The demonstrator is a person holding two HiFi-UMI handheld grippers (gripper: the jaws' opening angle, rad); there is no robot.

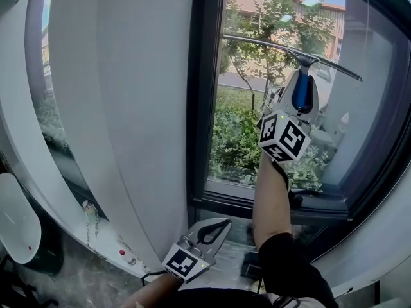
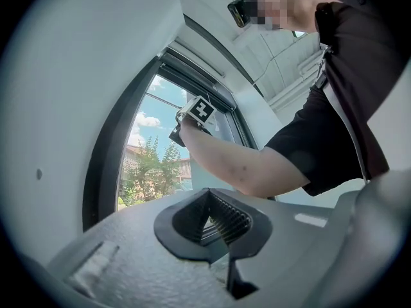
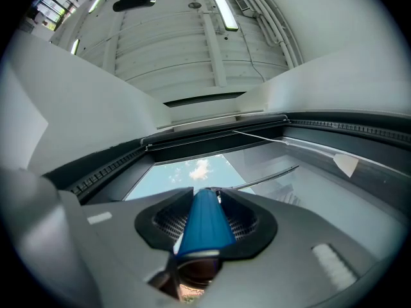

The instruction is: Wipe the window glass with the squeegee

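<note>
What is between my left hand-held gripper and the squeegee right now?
In the head view, the person's right forearm and the window's dark lower frame lie between the left hand-held gripper and the squeegee up at the glass.

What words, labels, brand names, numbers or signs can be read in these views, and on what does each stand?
None: no view shows readable words, numbers or brand marks.
Right marker cube on the right tongs: black-and-white square patterns only, no letters.
Left marker cube on the left tongs: the same kind of pattern, no letters.
Squeegee handle: plain blue, no label visible.
</note>
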